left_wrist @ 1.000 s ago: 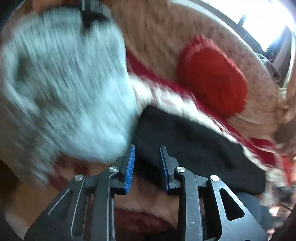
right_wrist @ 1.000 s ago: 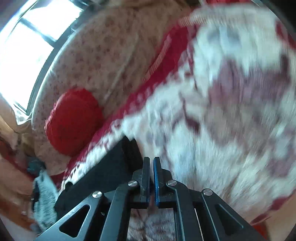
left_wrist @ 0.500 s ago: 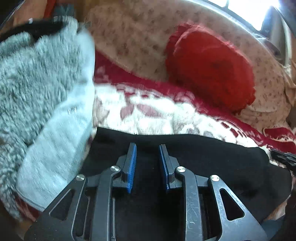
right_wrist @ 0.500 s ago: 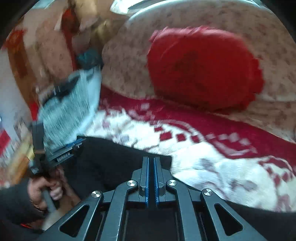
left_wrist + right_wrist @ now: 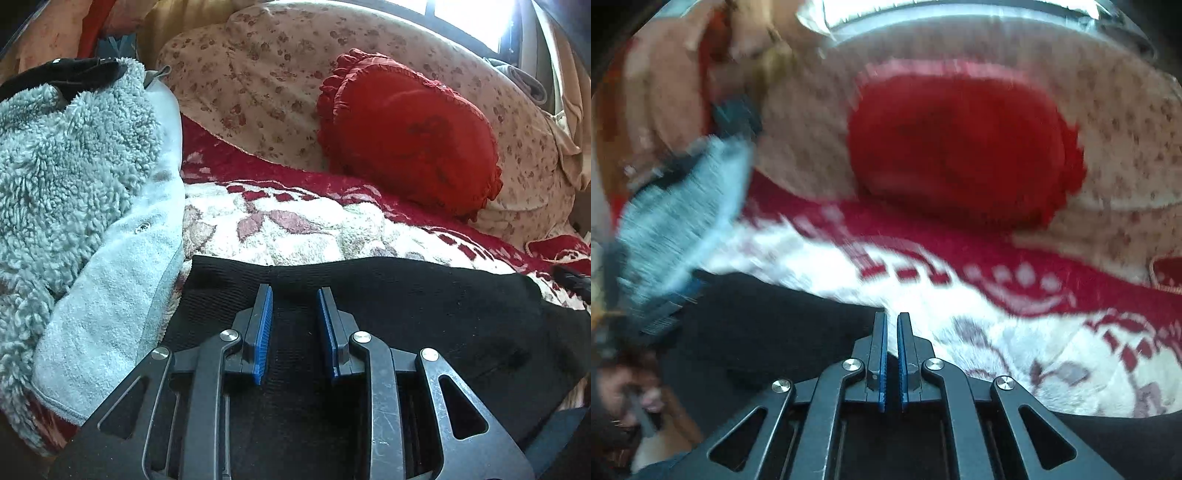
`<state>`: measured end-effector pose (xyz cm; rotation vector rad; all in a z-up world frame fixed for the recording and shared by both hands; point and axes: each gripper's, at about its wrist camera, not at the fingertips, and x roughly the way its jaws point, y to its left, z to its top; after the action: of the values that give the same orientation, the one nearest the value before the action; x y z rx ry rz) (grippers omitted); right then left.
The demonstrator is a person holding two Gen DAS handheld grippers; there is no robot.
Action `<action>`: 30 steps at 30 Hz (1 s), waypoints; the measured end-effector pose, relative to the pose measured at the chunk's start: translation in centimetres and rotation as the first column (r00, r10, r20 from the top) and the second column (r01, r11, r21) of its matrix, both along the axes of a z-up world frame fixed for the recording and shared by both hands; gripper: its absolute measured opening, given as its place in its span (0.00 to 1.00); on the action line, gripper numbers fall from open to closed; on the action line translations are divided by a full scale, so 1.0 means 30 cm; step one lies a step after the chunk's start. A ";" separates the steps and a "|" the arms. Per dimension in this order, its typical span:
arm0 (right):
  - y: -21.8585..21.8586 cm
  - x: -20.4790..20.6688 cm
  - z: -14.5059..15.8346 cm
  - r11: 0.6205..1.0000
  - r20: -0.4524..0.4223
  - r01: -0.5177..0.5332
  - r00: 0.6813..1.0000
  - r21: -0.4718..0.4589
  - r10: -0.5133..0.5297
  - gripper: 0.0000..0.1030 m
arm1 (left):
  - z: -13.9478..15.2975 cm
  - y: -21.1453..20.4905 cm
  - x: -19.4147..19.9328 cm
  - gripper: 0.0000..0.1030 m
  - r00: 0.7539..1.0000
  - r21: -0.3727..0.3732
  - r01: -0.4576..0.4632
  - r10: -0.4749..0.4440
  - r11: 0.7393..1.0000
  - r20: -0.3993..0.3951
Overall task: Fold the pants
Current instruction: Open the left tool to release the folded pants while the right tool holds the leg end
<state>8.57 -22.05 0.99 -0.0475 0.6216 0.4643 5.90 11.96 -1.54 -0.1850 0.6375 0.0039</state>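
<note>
The black pants (image 5: pixel 406 314) lie flat on the red-and-white patterned blanket (image 5: pixel 295 221), their long axis running left to right, directly under and ahead of the left gripper (image 5: pixel 294 325), whose blue pads stand moderately apart with nothing between them. The right gripper (image 5: pixel 892 350), jaws drawn to a narrow slit and apparently empty, sits at the pants' right far edge, so both are about equally near. A grey fleece garment (image 5: pixel 74 184) lies left, a red cushion (image 5: pixel 406 136) far; no writing is readable.
</note>
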 end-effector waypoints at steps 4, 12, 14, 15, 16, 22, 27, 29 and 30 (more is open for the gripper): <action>-0.083 -0.028 -0.092 1.000 -0.201 -0.006 0.980 0.026 0.011 0.03 | -0.004 -0.006 -0.005 0.24 1.000 0.010 -0.002 0.002 1.000 0.009; -0.670 -0.085 -0.131 0.884 -0.264 0.425 0.891 0.196 -0.370 0.00 | -0.005 -0.008 0.003 0.24 1.000 0.008 -0.009 0.009 1.000 0.009; -0.846 -0.117 -0.157 0.804 -0.291 0.537 0.836 0.256 -0.465 0.00 | -0.005 -0.009 0.004 0.24 1.000 0.011 -0.010 0.010 1.000 0.008; -0.887 -0.130 -0.163 0.788 -0.293 0.557 0.824 0.264 -0.484 0.00 | -0.005 -0.009 0.005 0.24 1.000 0.014 -0.010 0.010 1.000 0.006; -0.921 -0.148 -0.159 0.772 -0.282 0.575 0.815 0.272 -0.507 0.00 | -0.004 -0.010 0.006 0.24 1.000 0.018 -0.011 0.011 1.000 0.004; -0.859 -0.268 -0.038 0.789 -0.133 0.500 0.863 0.356 -0.487 0.01 | 0.002 -0.021 0.013 0.24 1.000 0.058 -0.010 0.011 0.998 -0.011; -0.780 -0.295 -0.128 0.832 -0.250 0.553 0.813 0.049 -0.526 0.01 | 0.024 -0.014 0.025 0.24 0.998 0.051 0.004 -0.001 0.999 -0.055; -0.832 -0.332 -0.116 0.792 -0.250 0.593 0.797 0.147 -0.550 0.00 | 0.048 -0.009 0.017 0.24 0.996 0.055 -0.009 0.014 0.998 -0.084; -0.837 -0.352 -0.095 0.779 -0.217 0.610 0.787 0.142 -0.577 0.01 | 0.076 -0.013 -0.005 0.24 0.995 0.067 -0.032 0.038 0.997 -0.088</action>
<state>-2.01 -47.15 -1.85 0.3851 0.7073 -0.0958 5.75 11.57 0.75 -0.1337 0.7221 0.0672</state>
